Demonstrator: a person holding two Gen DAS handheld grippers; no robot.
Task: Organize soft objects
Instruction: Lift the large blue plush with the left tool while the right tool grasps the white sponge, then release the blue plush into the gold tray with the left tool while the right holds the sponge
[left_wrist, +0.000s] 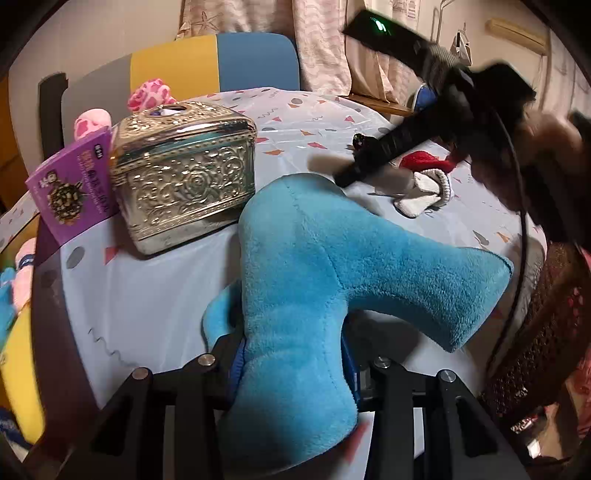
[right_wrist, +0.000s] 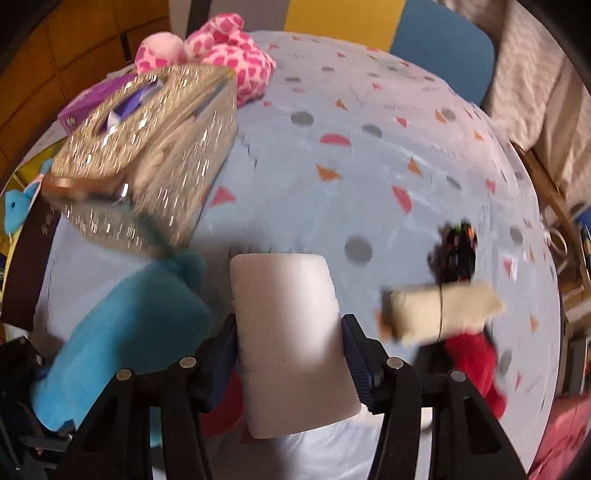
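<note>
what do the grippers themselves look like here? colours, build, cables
Both grippers, left and right, have black angular linkage frames with round silver pivot bolts and blue ribbed finger pads. From the left wrist view, the right unit's body is black, with a green indicator light and a thin black cable trailing down.

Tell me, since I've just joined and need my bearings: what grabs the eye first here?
The big fuzzy blue plush toy clamped in the left tongs fills the foreground. Behind it, on the left, stands an embossed gold metal box. The right tongs grip a smooth white soft block above the confetti-patterned tablecloth.
</note>
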